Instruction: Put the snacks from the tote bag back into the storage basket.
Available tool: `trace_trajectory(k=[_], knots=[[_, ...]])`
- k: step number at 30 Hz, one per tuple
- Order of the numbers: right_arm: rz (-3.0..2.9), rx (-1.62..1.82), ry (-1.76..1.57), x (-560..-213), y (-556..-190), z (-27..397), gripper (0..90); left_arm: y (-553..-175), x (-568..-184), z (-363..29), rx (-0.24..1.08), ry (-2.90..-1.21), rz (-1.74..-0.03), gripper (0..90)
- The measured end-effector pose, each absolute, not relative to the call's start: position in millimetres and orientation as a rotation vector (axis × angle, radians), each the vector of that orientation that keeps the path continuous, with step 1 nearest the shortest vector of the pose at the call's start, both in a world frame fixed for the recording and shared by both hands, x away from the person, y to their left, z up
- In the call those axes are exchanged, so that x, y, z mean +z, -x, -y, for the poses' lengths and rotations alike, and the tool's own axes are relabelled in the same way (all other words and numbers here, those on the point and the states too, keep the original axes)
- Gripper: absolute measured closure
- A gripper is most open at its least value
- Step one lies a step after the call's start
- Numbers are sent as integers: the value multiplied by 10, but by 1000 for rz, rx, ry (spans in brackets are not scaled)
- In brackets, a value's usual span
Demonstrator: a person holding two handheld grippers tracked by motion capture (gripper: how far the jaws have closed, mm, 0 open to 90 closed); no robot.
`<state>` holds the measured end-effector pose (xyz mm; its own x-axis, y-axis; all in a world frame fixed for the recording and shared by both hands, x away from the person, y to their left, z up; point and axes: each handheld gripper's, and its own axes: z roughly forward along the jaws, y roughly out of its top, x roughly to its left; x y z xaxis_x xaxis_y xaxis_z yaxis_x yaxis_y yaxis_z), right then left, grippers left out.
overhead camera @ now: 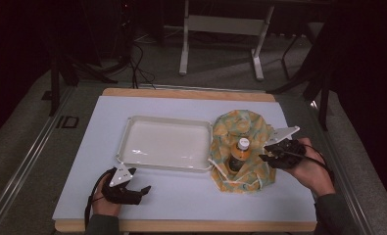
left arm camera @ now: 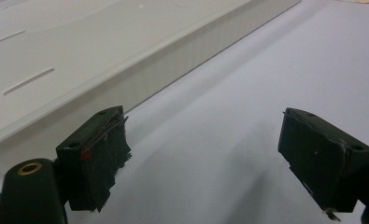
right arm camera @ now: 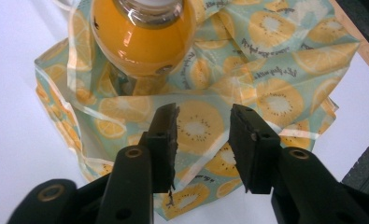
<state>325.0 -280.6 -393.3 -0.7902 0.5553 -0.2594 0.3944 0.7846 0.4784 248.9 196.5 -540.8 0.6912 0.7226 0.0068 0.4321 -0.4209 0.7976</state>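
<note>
Orange-filled plastic bottle (overhead camera: 239,154) stands upright in my fruit-printed cloth bag (right arm camera: 266,60) right of the white tray (overhead camera: 127,142), my right gripper (right arm camera: 204,135) narrowly parted over the fabric, my left gripper (left arm camera: 205,154) wide open, empty.

Two handheld grippers are noted, both black-bodied. The left gripper (overhead camera: 143,190) carries a grey three-cornered plate on top, and a black cable is looped beside the left hand (overhead camera: 104,201). The right gripper (overhead camera: 264,151) bears a like plate, with a black cable trailing across the right hand (overhead camera: 312,171). In the gripper views, dark rectangular pads (left arm camera: 102,154) with worn, frayed edges are seen, a red mark on one, and brass-ringed screw holes in the jaw arms. Dark grey sleeves are worn.
</note>
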Motion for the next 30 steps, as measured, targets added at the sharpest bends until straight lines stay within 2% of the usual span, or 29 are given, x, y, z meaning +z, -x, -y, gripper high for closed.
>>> trace_trajectory(k=[19,30], knots=[[-2652,501,-619,-3802,-3306,2632,693,-2491,-5410,-1963,447,-2072,-886,158],[-2670,472,-588,-3727,-3330,2569,687,-2492,-5410,-1961,447,-2078,-885,158]])
